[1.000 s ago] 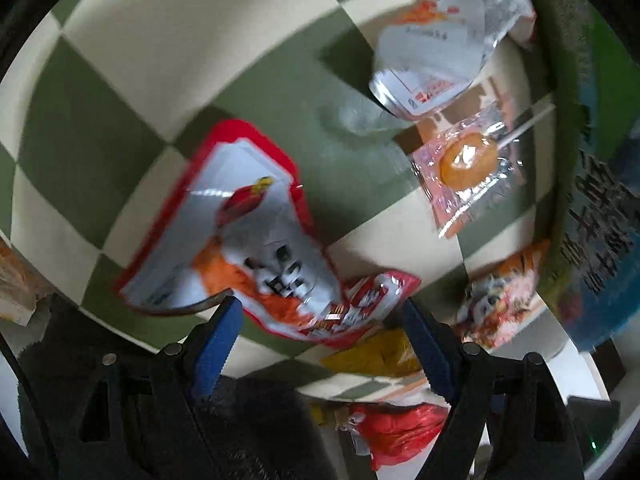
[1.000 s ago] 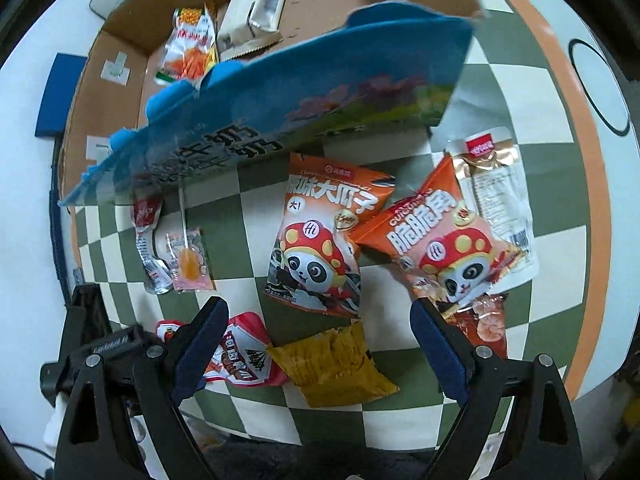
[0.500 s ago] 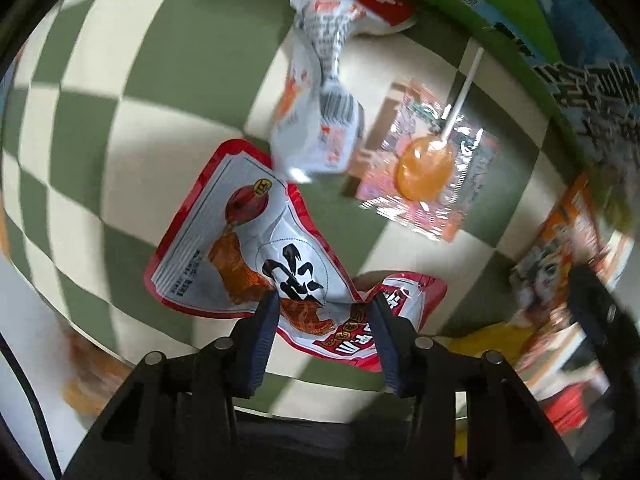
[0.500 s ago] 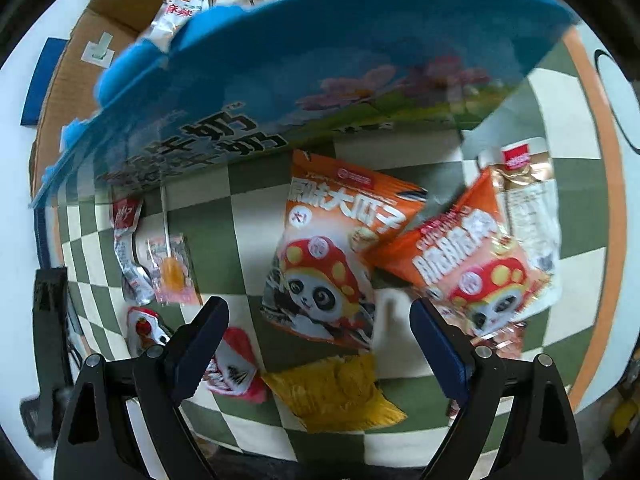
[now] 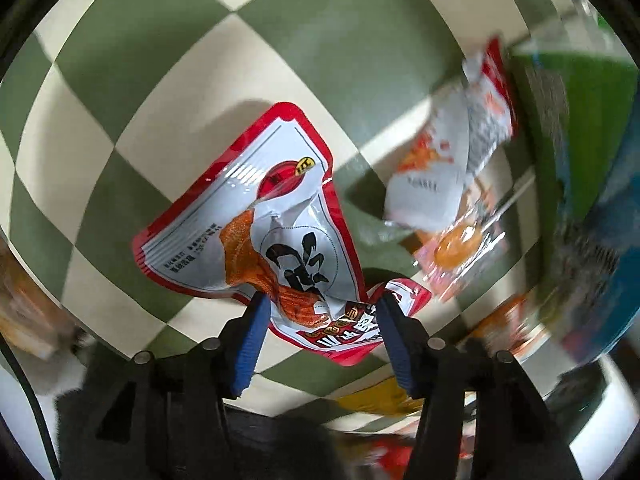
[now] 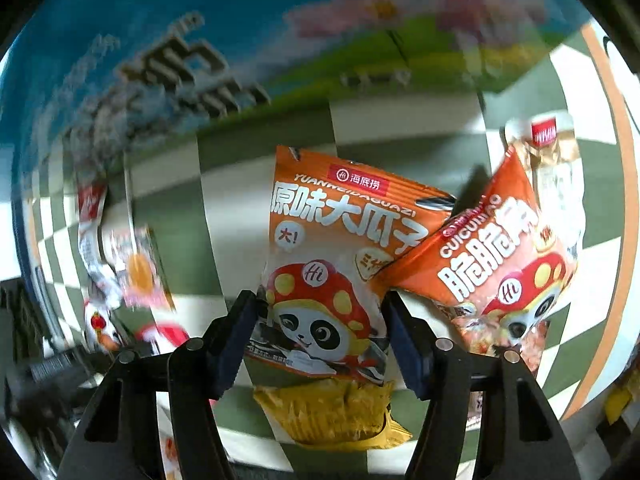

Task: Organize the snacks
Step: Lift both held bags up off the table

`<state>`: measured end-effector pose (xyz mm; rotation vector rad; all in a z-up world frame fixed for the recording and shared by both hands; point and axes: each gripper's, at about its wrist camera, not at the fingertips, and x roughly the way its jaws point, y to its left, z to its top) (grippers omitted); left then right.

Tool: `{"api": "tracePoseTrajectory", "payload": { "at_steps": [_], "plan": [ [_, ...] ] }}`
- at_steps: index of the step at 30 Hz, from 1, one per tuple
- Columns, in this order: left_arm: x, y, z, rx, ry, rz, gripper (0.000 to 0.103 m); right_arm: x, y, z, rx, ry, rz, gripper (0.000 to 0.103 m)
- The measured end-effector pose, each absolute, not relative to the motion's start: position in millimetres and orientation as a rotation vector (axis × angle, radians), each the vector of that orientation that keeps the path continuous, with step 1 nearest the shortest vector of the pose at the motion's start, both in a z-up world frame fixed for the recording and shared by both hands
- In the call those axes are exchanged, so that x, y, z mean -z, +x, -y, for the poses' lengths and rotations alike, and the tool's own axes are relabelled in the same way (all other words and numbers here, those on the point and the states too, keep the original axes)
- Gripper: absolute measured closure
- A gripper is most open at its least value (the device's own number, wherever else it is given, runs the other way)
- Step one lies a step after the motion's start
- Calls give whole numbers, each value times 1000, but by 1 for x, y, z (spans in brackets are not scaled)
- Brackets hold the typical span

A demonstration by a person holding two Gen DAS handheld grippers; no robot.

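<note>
In the left wrist view my left gripper [image 5: 320, 304] is shut on the near end of a red-and-white snack pouch [image 5: 256, 220], which crumples between the blue pads above the green-and-cream checked cloth [image 5: 280, 40]. In the right wrist view my right gripper [image 6: 318, 304] stands partly closed around the lower end of an orange panda sunflower-seed bag [image 6: 332, 248]; I cannot tell if the pads touch it. A second orange panda bag [image 6: 500, 256] overlaps it on the right. A yellow packet [image 6: 332, 412] lies below.
A big blue printed box [image 6: 200, 40] fills the back of the right wrist view. A lollipop in clear wrap [image 5: 460, 244] and a white-and-red packet [image 5: 452, 152] lie right of the pouch. A clear packet with a red label [image 6: 548, 152] lies at far right.
My left gripper closed onto the red-and-white pouch and the pouch has crumpled. My right gripper moved down and forward toward the panda sunflower-seed bag and its jaws narrowed around it.
</note>
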<state>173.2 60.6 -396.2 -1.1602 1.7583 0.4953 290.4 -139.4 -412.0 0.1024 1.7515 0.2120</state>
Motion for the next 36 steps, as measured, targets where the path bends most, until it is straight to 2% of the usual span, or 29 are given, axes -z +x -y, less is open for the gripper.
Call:
{"api": "tracePoseTrajectory", "payload": {
  "at_steps": [6, 8, 9, 16, 17, 18, 19, 21, 22, 25, 28, 31, 36],
  "plan": [
    [381, 154, -72, -507, -1303, -1656, 49, 407, 290, 139, -228, 134, -1756, 32],
    [379, 150, -71, -530, -1313, -1645, 40, 405, 294, 140, -225, 155, -1747, 15],
    [384, 150, -75, -546, -1318, -1646, 38, 405, 295, 140, -223, 163, -1740, 12],
    [420, 171, -72, -622, -1224, -1745, 39, 421, 304, 139, -180, 136, -1750, 10],
    [421, 180, -67, -619, -1170, -1764, 41, 420, 305, 139, -177, 124, -1747, 11],
    [419, 184, -61, -615, -1114, -1776, 49, 422, 304, 138, -173, 109, -1751, 10],
    [417, 190, -52, -609, -1038, -1794, 57, 423, 304, 136, -169, 93, -1755, 11],
    [411, 200, -33, -539, -899, -1796, 62, 423, 303, 131, -167, 57, -1746, 14],
    [408, 205, -25, -501, -835, -1798, 66, 422, 302, 130, -165, 36, -1740, 18],
    [396, 218, 0, -335, -499, -1830, 69, 419, 293, 121, -182, -30, -1712, 35],
    [397, 221, 25, -240, -195, -1852, 69, 418, 281, 123, -231, -71, -1719, 41],
    [402, 226, 41, -200, -119, -1874, 67, 420, 270, 118, -268, -115, -1737, 43],
    [410, 229, 21, -292, -308, -1872, 64, 423, 263, 119, -257, -59, -1761, 39]
  ]
}}
